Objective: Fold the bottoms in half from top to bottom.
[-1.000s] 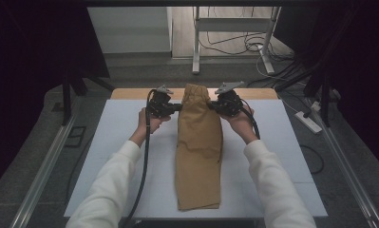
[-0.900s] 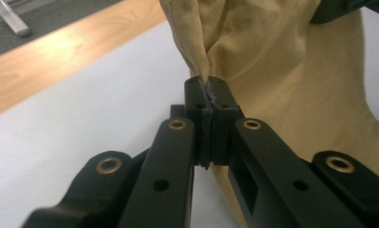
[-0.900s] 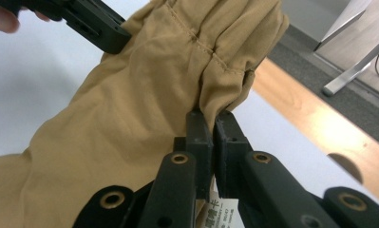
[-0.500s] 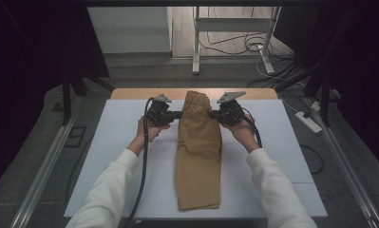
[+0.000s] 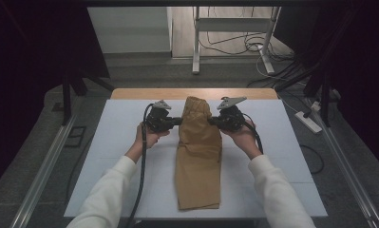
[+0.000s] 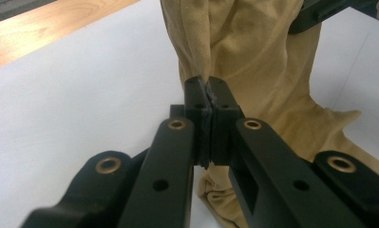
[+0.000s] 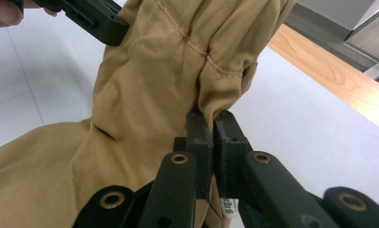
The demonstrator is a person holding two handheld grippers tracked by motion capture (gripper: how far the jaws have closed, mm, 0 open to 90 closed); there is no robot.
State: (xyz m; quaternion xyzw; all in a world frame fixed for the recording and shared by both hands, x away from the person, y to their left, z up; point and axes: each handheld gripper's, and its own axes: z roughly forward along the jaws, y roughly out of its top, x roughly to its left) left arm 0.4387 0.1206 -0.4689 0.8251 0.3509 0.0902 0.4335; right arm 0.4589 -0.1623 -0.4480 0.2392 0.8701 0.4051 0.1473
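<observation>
A pair of tan trousers (image 5: 199, 156) lies lengthwise on the white table top (image 5: 106, 156), folded narrow, waist end toward the far edge. My left gripper (image 5: 179, 121) is shut on the garment's left edge near the waist, and the cloth is pinched between its pads (image 6: 207, 90). My right gripper (image 5: 211, 121) is shut on the opposite edge, clamping a stitched seam fold (image 7: 211, 118). The waist end (image 5: 196, 105) is lifted a little between the two grippers. A small white label (image 7: 230, 205) hangs below the right jaws.
A wooden strip (image 5: 139, 93) runs along the table's far edge. Metal rails (image 5: 44, 161) flank the table on both sides. A white power strip (image 5: 309, 121) lies on the floor at the right, and a metal stand (image 5: 234, 28) with cables stands beyond.
Both grippers, still holding the trousers' waist, have moved toward the near side and lower, and the waist end has folded down with them.
</observation>
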